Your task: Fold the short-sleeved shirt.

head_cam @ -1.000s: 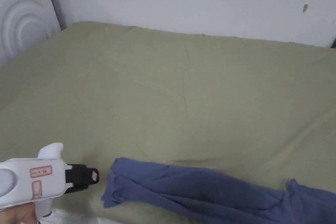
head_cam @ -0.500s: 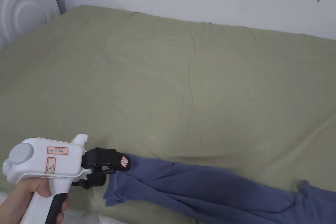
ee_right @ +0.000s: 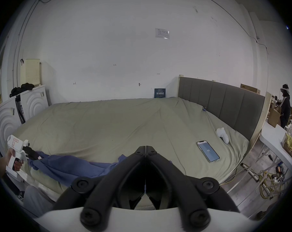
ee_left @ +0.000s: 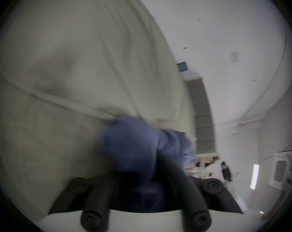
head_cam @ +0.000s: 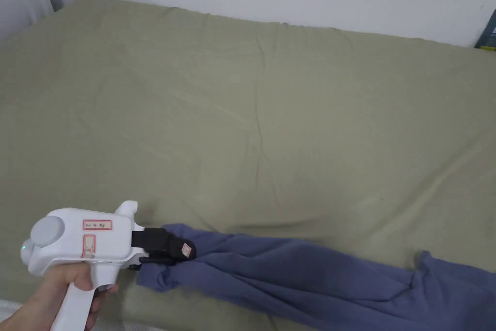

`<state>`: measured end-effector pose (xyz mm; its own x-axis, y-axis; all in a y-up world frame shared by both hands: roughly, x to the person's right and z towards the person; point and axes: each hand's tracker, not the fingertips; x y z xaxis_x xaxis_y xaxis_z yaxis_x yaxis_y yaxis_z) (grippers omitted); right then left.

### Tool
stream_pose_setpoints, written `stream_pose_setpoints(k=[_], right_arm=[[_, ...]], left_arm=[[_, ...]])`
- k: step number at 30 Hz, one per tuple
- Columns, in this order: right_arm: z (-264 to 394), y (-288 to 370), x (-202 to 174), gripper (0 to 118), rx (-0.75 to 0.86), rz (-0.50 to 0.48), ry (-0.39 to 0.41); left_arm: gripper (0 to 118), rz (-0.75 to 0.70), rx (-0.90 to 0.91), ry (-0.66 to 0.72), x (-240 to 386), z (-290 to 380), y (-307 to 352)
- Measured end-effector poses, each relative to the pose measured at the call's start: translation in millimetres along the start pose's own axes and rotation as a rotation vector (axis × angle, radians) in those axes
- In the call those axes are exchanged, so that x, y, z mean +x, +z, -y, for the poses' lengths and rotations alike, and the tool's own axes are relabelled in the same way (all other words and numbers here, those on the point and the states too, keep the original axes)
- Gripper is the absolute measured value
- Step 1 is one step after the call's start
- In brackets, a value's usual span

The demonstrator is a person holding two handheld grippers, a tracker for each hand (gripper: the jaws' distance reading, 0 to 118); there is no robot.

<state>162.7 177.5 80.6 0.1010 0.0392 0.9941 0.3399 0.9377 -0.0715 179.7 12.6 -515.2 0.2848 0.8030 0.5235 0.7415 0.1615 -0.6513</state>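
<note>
Left hand-held gripper (head_cam: 181, 253): jaws pinching crumpled blue cotton shirt (head_cam: 310, 278) on olive-green bed sheet (head_cam: 271, 118).
Right hand-held gripper (ee_right: 145, 147): jaws pressed together, empty.
Right gripper view: smartphone (ee_right: 208, 151) on sheet.

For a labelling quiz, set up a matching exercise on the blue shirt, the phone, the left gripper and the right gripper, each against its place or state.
Things:
1. blue shirt
2. phone
3. left gripper
4. right gripper

Places or states:
A. jaws together, nothing between them
B. flat on the sheet near the headboard
C. clamped on the shirt's end
D. bunched along the bed's near edge

Pairs: 1-D, 2-B, 3-C, 4-A
</note>
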Motion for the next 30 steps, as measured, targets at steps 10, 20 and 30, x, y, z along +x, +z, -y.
stream_pose_setpoints(k=[10,20,30], right_arm=[[-1,-1,3,1,0.018,-0.042,-0.040],[6,-12,2,1,-0.027,-0.083,-0.024],[17,-10,16,1,-0.027,-0.076,-0.039]], left_arm=[[6,-0.123,0.163,-0.027,28,2,85],[6,-0.458,0.202,-0.195,119,26,98],[6,-0.637,0.094,-0.465,232,64,-21]])
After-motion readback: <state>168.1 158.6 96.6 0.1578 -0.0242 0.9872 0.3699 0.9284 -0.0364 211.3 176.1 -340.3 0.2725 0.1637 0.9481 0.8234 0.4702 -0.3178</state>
